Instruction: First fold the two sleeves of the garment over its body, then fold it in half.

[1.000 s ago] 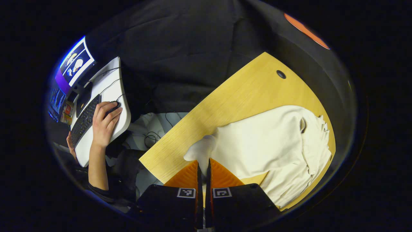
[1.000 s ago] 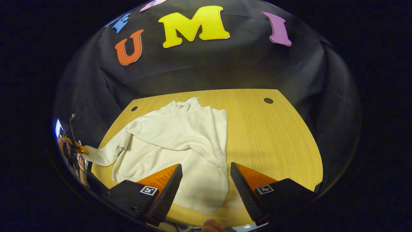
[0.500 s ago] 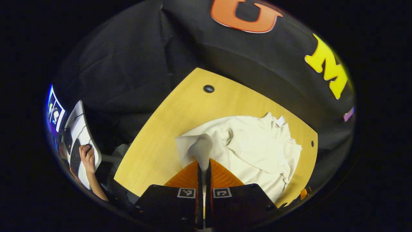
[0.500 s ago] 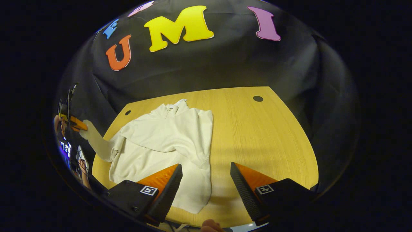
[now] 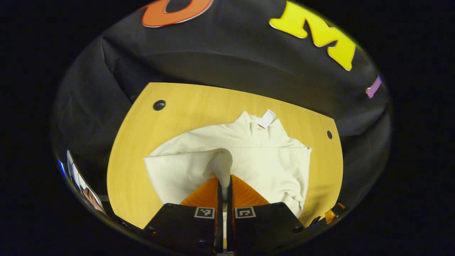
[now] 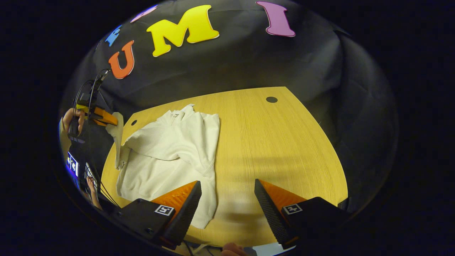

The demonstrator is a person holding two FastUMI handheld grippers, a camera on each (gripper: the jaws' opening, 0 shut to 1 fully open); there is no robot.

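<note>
Left gripper view: the left tool (image 5: 224,186) is closed on the cuff of one sleeve (image 5: 221,165) of a cream sweatshirt (image 5: 263,160), both fingers pressing on the fabric, which rises from the fingertips in a raised fold. The sweatshirt lies spread on a yellow wooden counter (image 5: 199,103), collar toward the black cloth wall, with a small white label (image 5: 266,118) showing at the neck. The other sleeve lies already folded across the body. Round dark holes (image 5: 159,105) sit near the far corners of the counter.

Right gripper view: the right tool (image 6: 227,199) is open, fingers well apart, gripping nothing, held above the near edge of the counter just beside the sweatshirt's hem. The sweatshirt occupies the left half of the counter in this view. At far left, the left tool, held by a hand (image 6: 71,122), lifts the pinched sleeve off the counter so that it hangs down from the fingers to the shoulder. A fingertip (image 6: 231,249) shows at the bottom edge.
</note>
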